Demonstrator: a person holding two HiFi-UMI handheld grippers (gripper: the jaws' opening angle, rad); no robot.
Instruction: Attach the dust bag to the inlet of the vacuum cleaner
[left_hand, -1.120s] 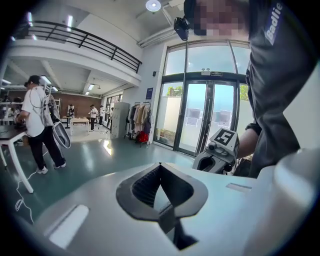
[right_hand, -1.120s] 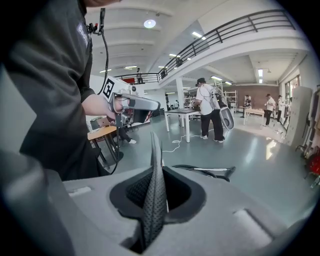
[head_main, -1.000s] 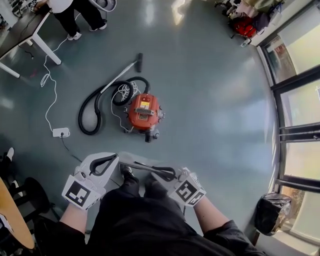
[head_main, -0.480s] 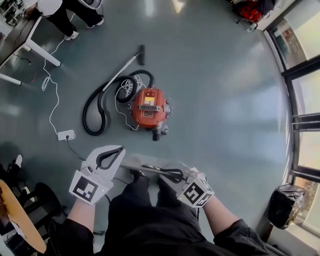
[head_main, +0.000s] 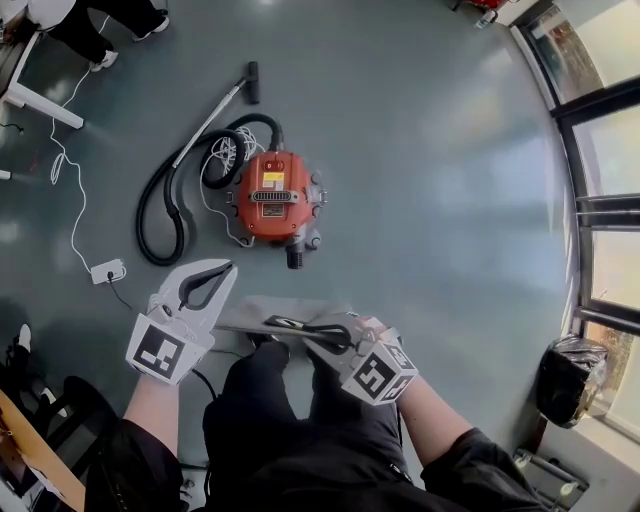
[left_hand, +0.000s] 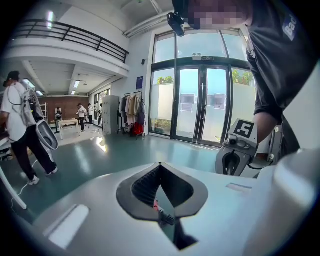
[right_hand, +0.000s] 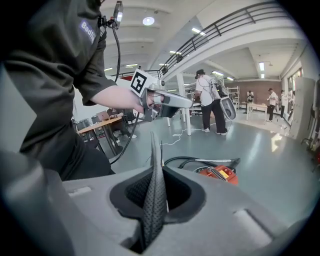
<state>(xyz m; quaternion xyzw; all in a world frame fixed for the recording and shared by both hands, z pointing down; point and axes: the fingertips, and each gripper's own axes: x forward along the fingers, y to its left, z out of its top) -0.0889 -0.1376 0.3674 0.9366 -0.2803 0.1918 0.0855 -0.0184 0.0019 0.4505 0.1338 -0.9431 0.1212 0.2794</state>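
Left gripper (head_main: 228, 268) now off dust bag (head_main: 290, 310) edge; open floor (head_main: 430, 200) around vacuum cleaner (head_main: 270, 196).

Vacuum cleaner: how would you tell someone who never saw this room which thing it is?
Start with the wide, shiny grey-green floor in the head view. A little left of its middle sits the vacuum cleaner, with a black hose looping away on its left. It is the only orange-red, rounded thing on the floor, much bigger than the small white power strip nearby.
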